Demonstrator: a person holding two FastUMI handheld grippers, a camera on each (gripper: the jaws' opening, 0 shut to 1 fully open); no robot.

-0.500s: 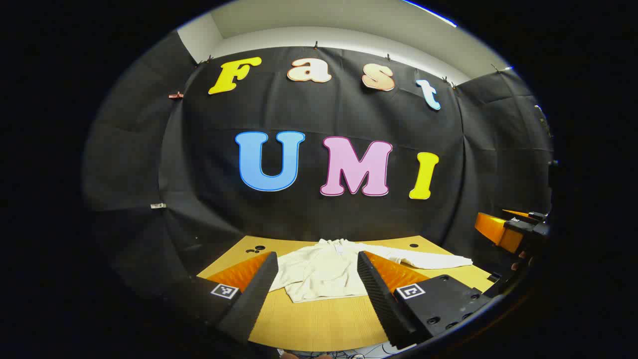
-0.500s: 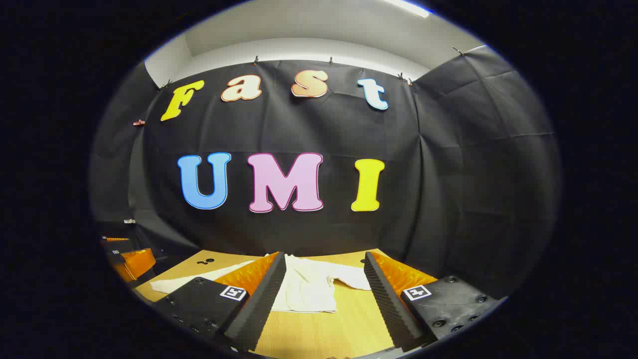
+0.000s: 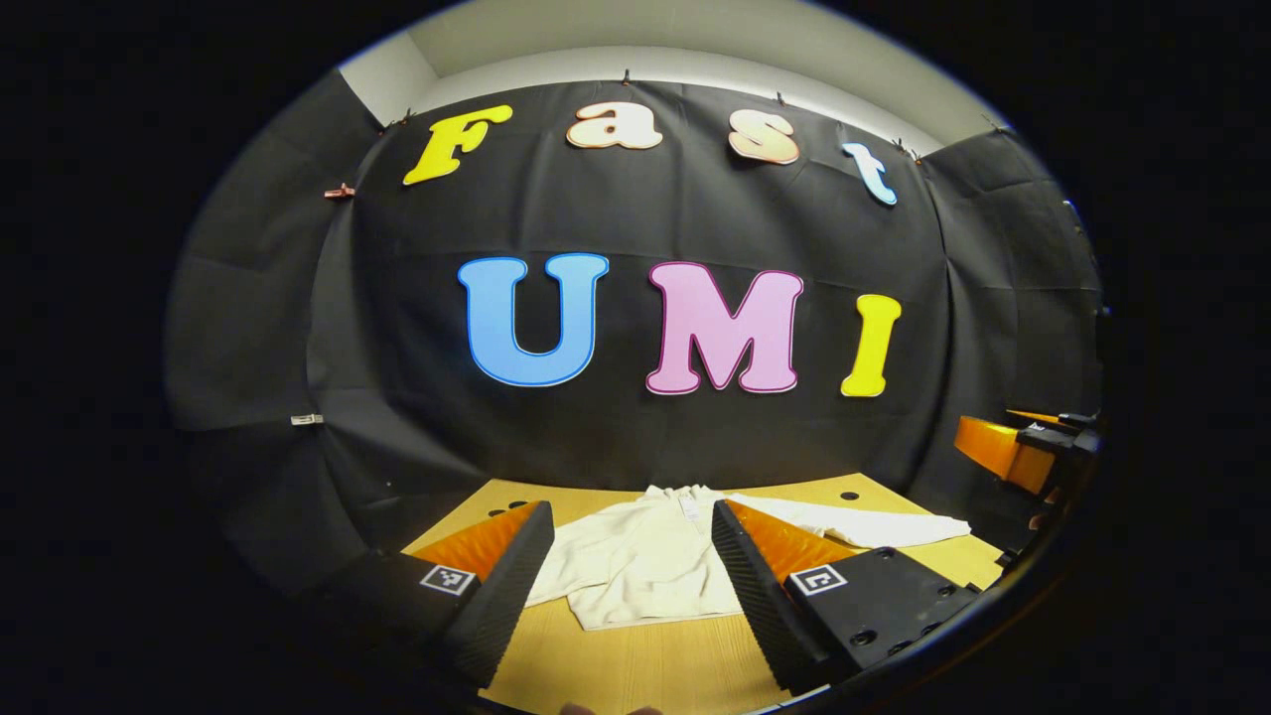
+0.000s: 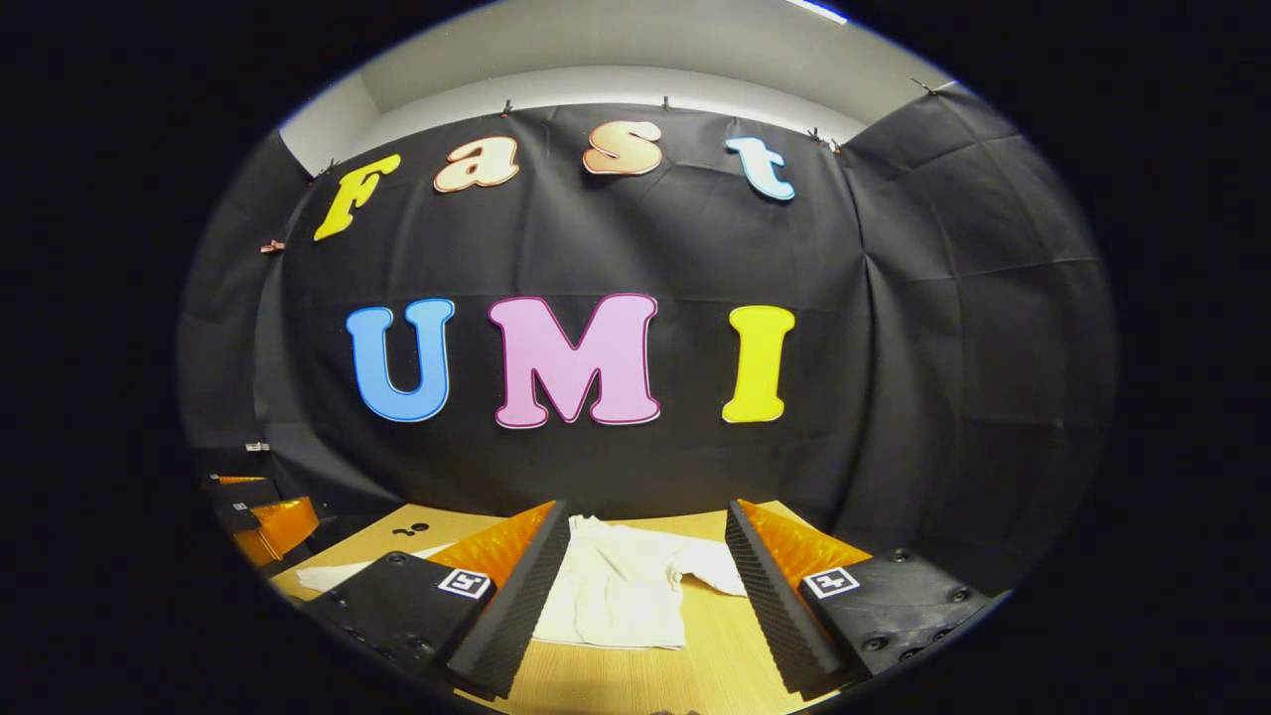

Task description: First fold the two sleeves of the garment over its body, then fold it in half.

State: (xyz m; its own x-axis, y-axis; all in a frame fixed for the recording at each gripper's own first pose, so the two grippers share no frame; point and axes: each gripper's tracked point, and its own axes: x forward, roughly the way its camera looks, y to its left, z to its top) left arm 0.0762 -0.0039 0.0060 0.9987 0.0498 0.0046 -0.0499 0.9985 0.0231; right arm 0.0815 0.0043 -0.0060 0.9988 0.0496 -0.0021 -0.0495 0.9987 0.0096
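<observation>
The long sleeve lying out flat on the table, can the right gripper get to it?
Probably yes. The sleeve lies flat on the table, nothing on it, and the right gripper hangs open above the table's near edge.

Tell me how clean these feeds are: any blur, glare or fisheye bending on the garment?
Left gripper view: sharp, no motion blur; the white garment is evenly lit without glare, and the wooden table edge bows from fisheye distortion. Right gripper view: equally crisp; the garment reads clearly between the open fingers, the far-left edge is dim, and the wall seams curve.
</observation>
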